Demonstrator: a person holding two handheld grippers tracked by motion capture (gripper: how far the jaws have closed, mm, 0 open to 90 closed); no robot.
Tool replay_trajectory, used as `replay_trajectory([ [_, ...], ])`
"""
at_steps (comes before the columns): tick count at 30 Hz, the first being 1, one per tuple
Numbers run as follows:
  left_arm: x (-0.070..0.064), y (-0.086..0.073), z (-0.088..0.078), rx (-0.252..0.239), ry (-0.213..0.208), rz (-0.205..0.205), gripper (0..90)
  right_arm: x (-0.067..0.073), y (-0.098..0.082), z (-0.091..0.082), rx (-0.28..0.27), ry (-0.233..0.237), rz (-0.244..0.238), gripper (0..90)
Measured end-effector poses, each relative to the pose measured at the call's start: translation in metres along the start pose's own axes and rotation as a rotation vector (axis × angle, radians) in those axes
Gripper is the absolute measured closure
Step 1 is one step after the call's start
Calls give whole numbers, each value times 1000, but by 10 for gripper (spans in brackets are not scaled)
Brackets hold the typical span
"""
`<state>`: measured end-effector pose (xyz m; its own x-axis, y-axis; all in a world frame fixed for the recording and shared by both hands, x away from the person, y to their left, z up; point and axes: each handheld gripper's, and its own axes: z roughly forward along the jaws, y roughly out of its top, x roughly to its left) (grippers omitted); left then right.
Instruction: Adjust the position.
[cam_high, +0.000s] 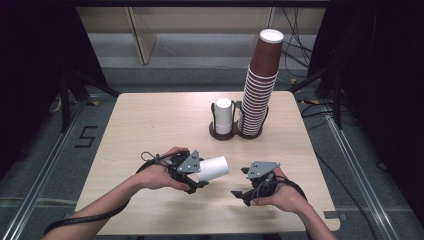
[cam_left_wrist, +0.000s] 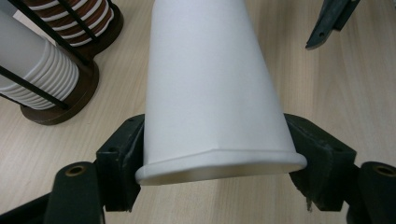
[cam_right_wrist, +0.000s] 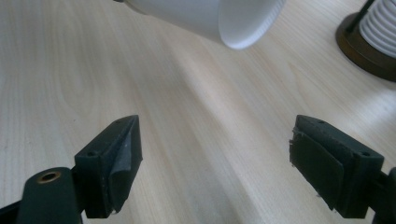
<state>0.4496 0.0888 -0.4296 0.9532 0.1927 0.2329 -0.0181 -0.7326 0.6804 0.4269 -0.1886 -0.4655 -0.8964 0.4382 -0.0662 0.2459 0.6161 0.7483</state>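
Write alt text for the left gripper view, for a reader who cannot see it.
A white paper cup lies sideways, clamped near its rim between the left tool's two black jaws above a light wooden table. At upper left, a dark brown two-slot cup holder holds stacked white cups and brown cups.

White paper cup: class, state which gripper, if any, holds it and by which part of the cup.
The left gripper holds the white paper cup, its jaws pressing on opposite sides just above the rolled rim. The right gripper holds nothing.

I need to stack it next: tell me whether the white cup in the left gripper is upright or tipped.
Tipped. The white cup lies roughly level in the left gripper, clamped near its rim, closed base pointing toward the right gripper.
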Motion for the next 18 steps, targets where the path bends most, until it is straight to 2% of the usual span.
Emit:
replay_trajectory([
  [1, 1, 1, -1, 26, -17, 27, 268, 1, 1, 0, 7, 6, 10, 176],
  [3, 0, 2, 0, 29, -32, 37, 269, 1, 3, 1, 10, 26, -50, 177],
  [4, -2, 2, 2, 21, -39, 26, 269, 0, 5, 2, 9, 37, -69, 177],
  [5, -1, 3, 1, 43, -52, 53, 269, 2, 6, 2, 16, 43, -49, 179],
  [6, -3, 3, 2, 35, -57, 44, 270, 0, 8, 2, 8, 42, -103, 179],
  [7, -3, 3, 2, 35, -57, 44, 270, 0, 8, 2, 8, 42, -103, 179],
  [8, -4, 5, 3, 59, -88, 65, 271, 0, 11, 3, 11, 58, -127, 186],
  [9, -5, 5, 3, 59, -79, 71, 271, 0, 12, 3, 16, 71, -113, 192],
  [11, -9, 6, 6, 52, -88, 67, 271, -1, 16, 3, 31, 78, -135, 194],
  [15, -13, 10, 7, 70, -118, 100, 274, -1, 25, 6, 42, 100, -153, 207],
  [17, -15, 12, 8, 79, -129, 115, 275, 0, 29, 7, 44, 114, -198, 212],
  [18, -15, 13, 9, 84, -136, 122, 275, 2, 31, 7, 57, 117, -203, 213],
])
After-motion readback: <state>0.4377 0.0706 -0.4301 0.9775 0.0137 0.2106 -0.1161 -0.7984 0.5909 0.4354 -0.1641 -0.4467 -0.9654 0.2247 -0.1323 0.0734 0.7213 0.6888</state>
